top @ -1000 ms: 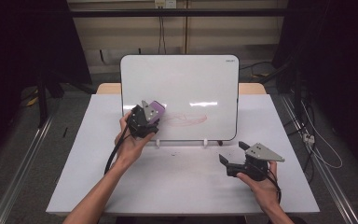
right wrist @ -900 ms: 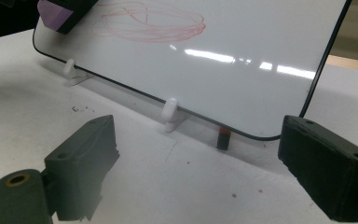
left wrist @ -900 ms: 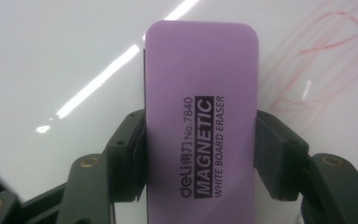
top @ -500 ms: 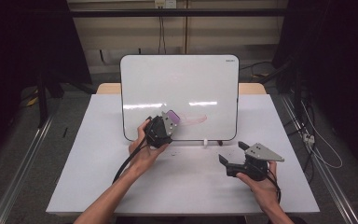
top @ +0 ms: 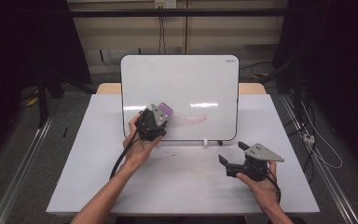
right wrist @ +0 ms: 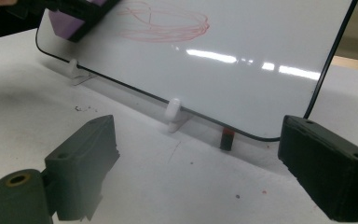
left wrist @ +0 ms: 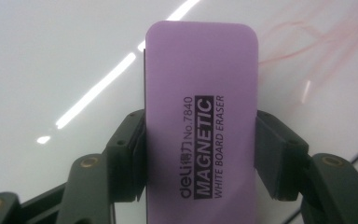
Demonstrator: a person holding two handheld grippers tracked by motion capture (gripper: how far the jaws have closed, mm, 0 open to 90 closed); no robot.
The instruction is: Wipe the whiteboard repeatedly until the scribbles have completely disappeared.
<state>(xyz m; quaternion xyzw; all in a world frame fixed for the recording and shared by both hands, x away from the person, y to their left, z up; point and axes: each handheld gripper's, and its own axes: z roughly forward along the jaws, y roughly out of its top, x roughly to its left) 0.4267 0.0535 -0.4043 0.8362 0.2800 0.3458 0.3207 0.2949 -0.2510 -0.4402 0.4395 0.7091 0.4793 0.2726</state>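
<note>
A: Purple eraser point(left wrist: 199, 116): location and grip status?

B: Clamped between the two fingers point(left wrist: 126, 158) of the left gripper point(top: 152, 122), one on each long side. Printed label reads "MAGNETIC WHITE BOARD ERASER". In the high view the eraser sits just left of frame centre, pressed against the lower left area of the whiteboard point(top: 182, 84).

A: Whiteboard position?

B: Standing nearly upright at the centre of the frame on the white tabletop point(top: 182, 186), supported by small white clip feet point(right wrist: 173, 114) along its bottom edge. Black border, rounded corners.

A: Surface condition of the board?

B: Faint red scribble point(top: 191, 118), looping strokes, immediately right of the eraser. In the right gripper view the same marks appear at upper centre, with the eraser at upper left of the frame.

A: Right gripper status?

B: Right gripper point(top: 235, 156) is at the lower right of the high view, held in the person's right hand point(top: 261, 184) low over the tabletop. Fingers point(right wrist: 81, 161) are spread wide apart, nothing between them. They point toward the board's bottom edge.

A: Other items?

B: A small dark object with a red band point(right wrist: 226, 138) stands at the board's bottom edge; identity cannot be determined. Dark specks lie on the tabletop nearby.
</note>
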